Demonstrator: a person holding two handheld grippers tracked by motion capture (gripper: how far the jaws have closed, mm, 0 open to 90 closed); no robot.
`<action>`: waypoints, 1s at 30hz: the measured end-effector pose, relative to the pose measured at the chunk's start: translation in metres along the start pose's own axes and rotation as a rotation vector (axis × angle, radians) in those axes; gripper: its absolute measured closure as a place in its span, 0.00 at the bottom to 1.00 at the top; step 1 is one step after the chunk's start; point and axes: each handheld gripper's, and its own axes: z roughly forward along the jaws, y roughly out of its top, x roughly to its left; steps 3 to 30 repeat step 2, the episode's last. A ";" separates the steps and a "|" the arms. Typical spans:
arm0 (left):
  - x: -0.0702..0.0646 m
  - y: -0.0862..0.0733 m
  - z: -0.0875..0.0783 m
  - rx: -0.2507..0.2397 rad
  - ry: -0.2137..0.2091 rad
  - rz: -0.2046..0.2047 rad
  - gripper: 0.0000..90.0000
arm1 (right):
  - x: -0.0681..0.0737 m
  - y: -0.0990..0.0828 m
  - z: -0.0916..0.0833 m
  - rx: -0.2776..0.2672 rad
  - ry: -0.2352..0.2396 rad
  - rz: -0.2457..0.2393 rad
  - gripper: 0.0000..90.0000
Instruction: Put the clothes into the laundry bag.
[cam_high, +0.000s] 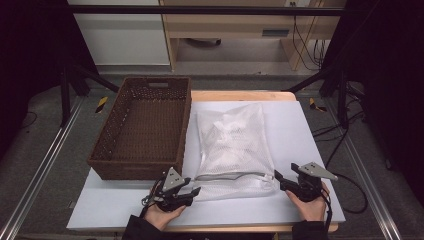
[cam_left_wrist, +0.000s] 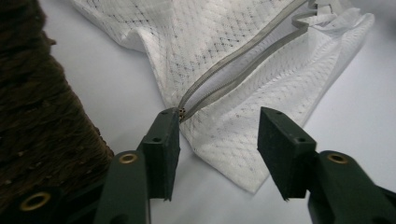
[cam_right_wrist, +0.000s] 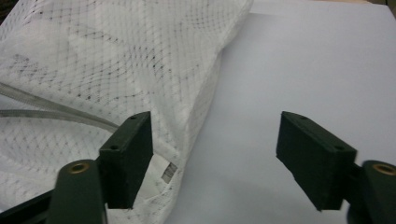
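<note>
Both jaws released: left gripper (cam_high: 196, 190) and right gripper (cam_high: 278, 176) flank the white mesh zippered laundry bag (cam_high: 235, 145), gripping nothing.

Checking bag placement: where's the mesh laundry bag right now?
In the high view the mesh laundry bag lies flat mid-table on the white sheet, right beside the brown wicker basket, its zipper end nearest the person.

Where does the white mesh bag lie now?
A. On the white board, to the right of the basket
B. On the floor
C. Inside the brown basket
A: in the high view the white mesh bag lies flat on the white board, beside the brown basket.
</note>
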 end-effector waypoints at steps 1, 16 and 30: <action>0.001 -0.001 -0.002 -0.003 -0.003 0.003 0.51 | -0.002 0.000 -0.001 -0.004 -0.005 0.004 0.27; 0.003 -0.001 -0.004 -0.003 -0.004 0.008 0.49 | -0.003 0.000 -0.002 -0.006 -0.010 0.010 0.26; 0.003 -0.001 -0.004 -0.003 -0.004 0.008 0.49 | -0.003 0.000 -0.002 -0.006 -0.010 0.010 0.26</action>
